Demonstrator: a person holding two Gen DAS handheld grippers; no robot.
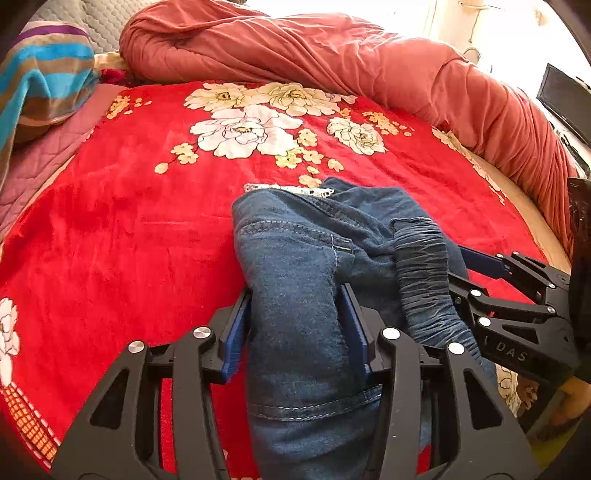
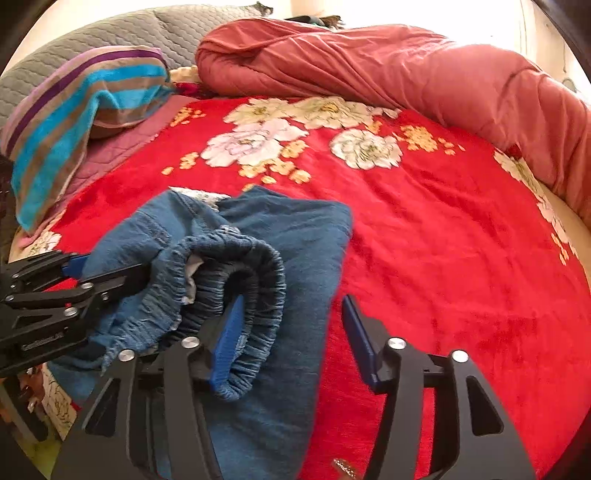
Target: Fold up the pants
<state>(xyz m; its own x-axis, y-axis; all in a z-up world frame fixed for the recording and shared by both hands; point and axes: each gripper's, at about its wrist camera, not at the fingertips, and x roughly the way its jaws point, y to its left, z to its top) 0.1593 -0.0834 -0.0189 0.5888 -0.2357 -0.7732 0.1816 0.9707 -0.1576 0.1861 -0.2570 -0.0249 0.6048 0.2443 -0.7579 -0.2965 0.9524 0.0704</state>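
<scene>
Blue denim pants (image 1: 295, 236) lie bunched and partly folded on the red floral blanket (image 1: 129, 229). My left gripper (image 1: 295, 314) is open, and a thick fold of denim runs loosely between its blue pads without being pinched. To its right, the gathered elastic waistband (image 1: 421, 266) drapes over my right gripper (image 1: 458, 269). In the right wrist view the right gripper (image 2: 291, 321) stands open: the waistband (image 2: 229, 243) loops around its left pad (image 2: 229, 332), and flat denim (image 2: 303, 229) lies below the gap. The left gripper (image 2: 85, 273) reaches in from the left edge.
A rolled salmon quilt (image 1: 332, 55) runs along the far and right sides of the bed. A striped blue and brown towel (image 2: 74, 122) sits on a pillow at the far left, by a grey quilted pad (image 2: 129, 33). A dark screen (image 1: 565, 99) stands beyond the bed's right edge.
</scene>
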